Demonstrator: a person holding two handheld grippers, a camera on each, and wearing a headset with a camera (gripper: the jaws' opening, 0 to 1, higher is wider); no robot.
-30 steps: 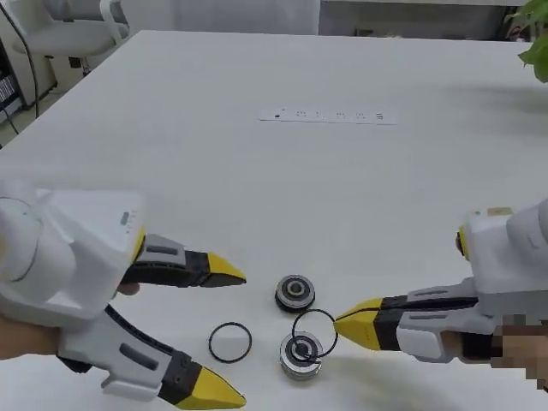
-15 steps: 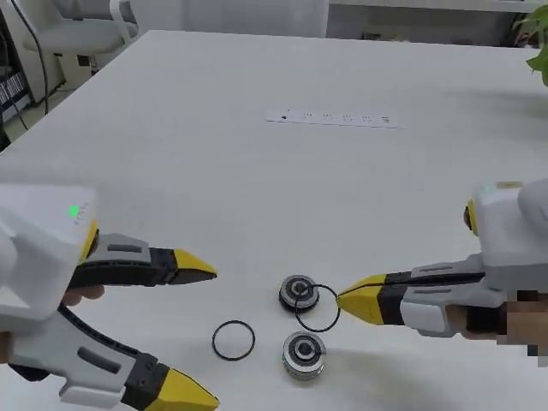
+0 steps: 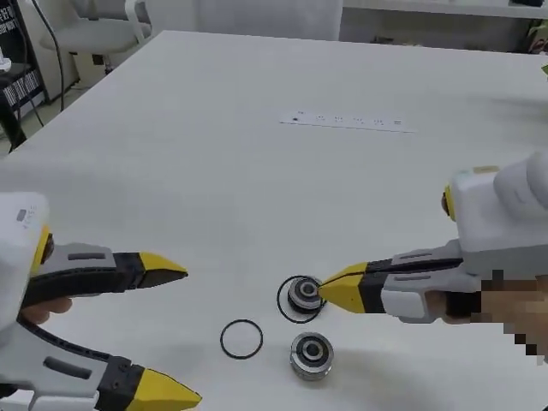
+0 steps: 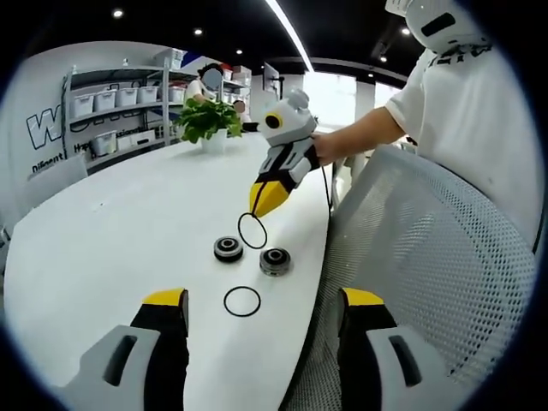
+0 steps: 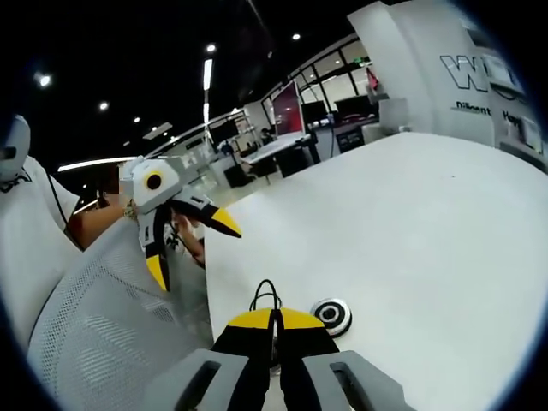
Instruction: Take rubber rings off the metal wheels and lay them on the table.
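Rubber ring point(image 3: 279, 300), likely light and floppy, hangs pinched at its edge by clenched right gripper point(image 3: 324, 294); left gripper point(image 3: 190, 334) gapes empty.

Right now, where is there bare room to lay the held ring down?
The wide bare table between the power strip and the far wheel is free. Crowded: around the near wheel and loose ring, beside the open left tongs.

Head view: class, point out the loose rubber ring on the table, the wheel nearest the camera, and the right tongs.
Loose rubber ring point(image 3: 222, 340): head view, left edge.
Nearest wheel point(image 3: 311, 349): head view, hub.
Right tongs point(image 3: 324, 294): head view, tips.
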